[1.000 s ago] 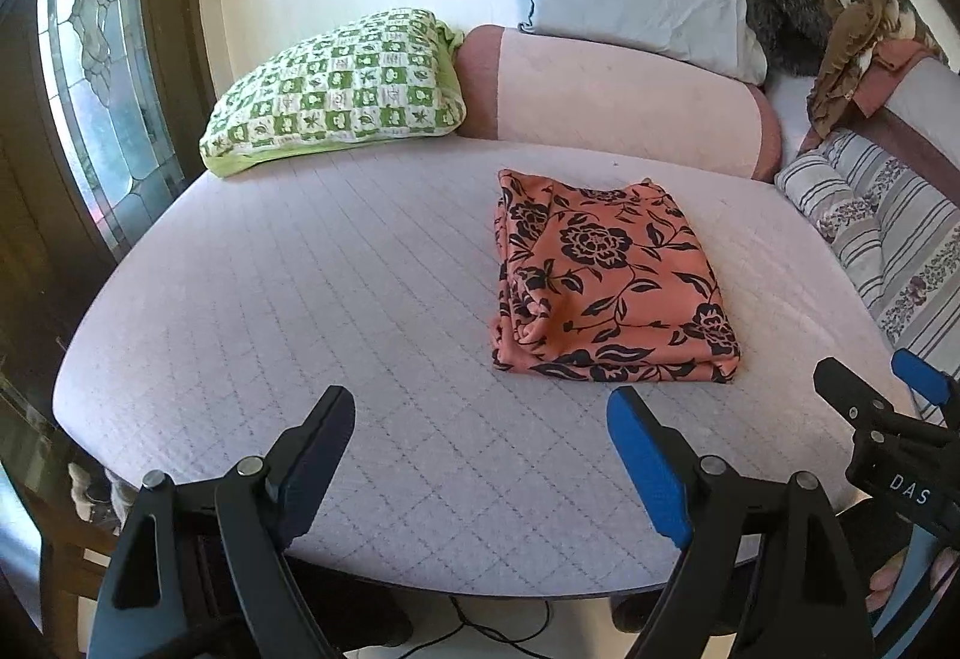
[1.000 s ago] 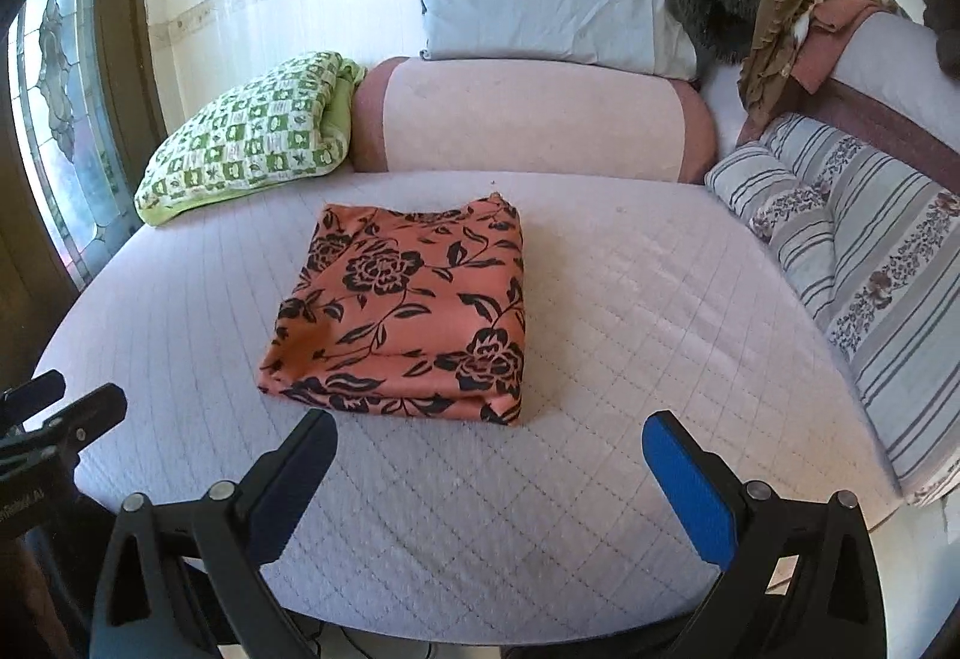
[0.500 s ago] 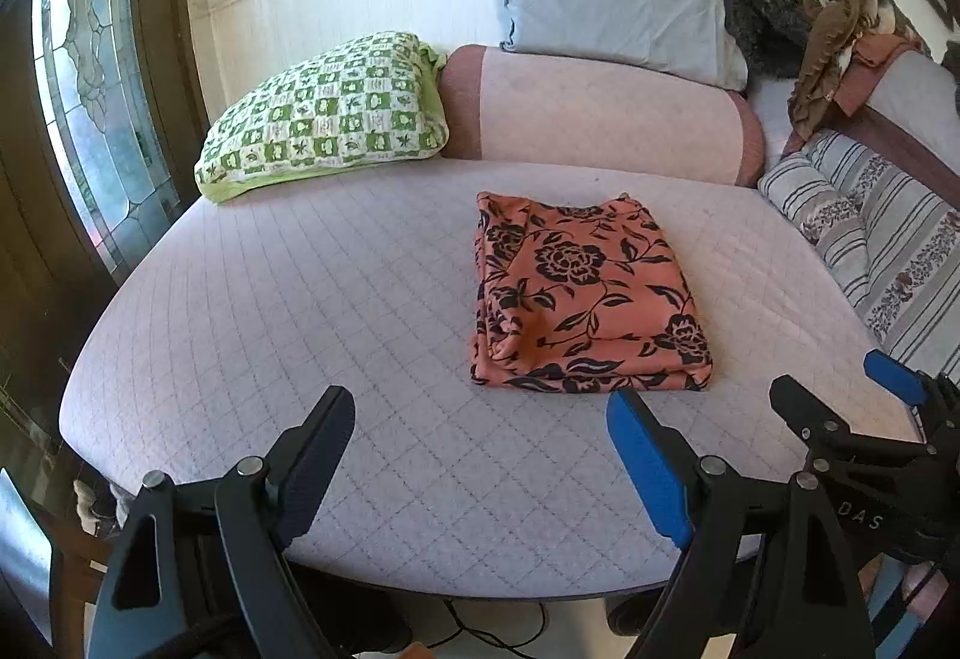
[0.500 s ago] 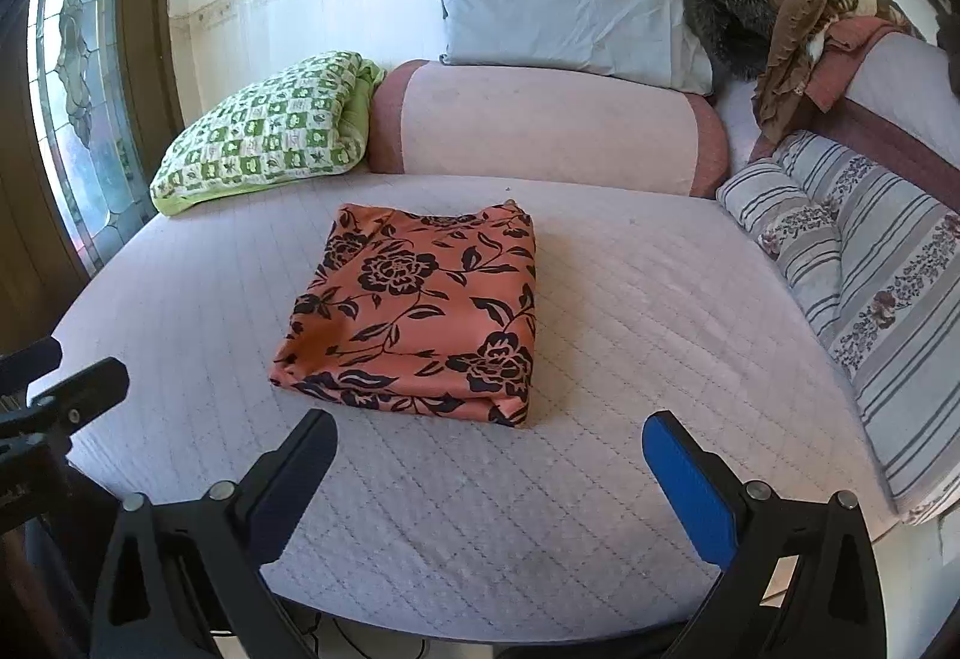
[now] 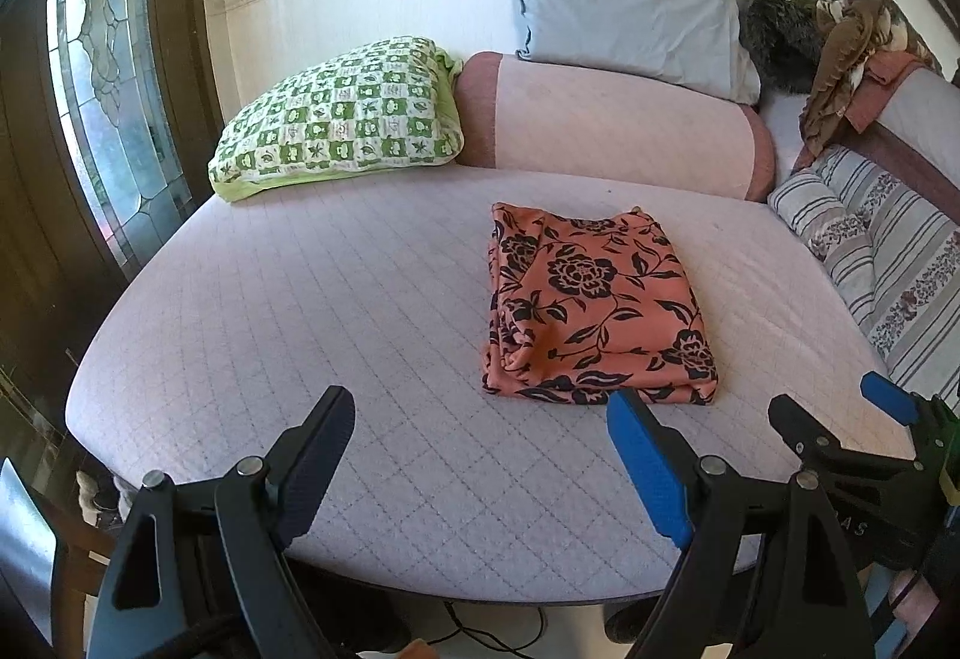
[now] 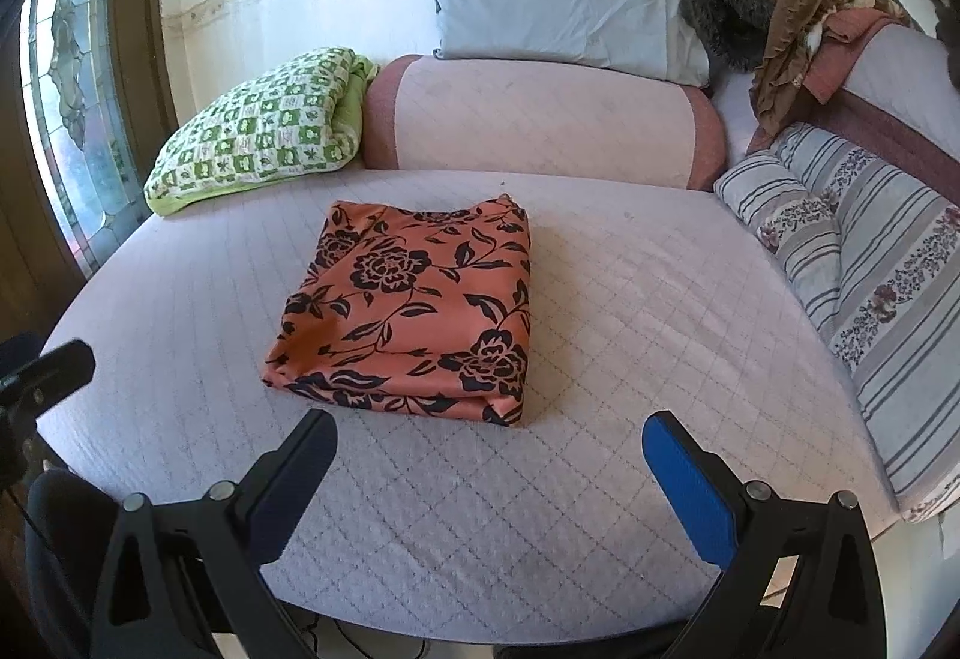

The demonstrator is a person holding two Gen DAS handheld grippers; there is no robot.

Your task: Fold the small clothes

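An orange garment with black flowers (image 5: 594, 305) (image 6: 414, 311) lies folded into a neat rectangle on the quilted lilac mattress (image 5: 312, 311) (image 6: 630, 335). My left gripper (image 5: 480, 419) hovers open over the near edge of the mattress, short of the garment's near left corner, with nothing between its fingers. My right gripper (image 6: 489, 434) is open too, just in front of the garment's near edge and apart from it. The right gripper (image 5: 840, 419) also shows at the right edge of the left wrist view.
A green checked pillow (image 5: 342, 125) and a pink bolster (image 5: 606, 119) line the far side, with a grey pillow (image 5: 630, 11) on top. Striped cushions (image 6: 870, 263) run along the right. Loose brown clothes (image 6: 798, 29) are piled at the back right. A stained-glass window (image 5: 102, 89) is at left.
Both views have pulled back a little and tilted up, so the garment sits farther off and more wall shows. Both grippers stay open; the garment has not moved.
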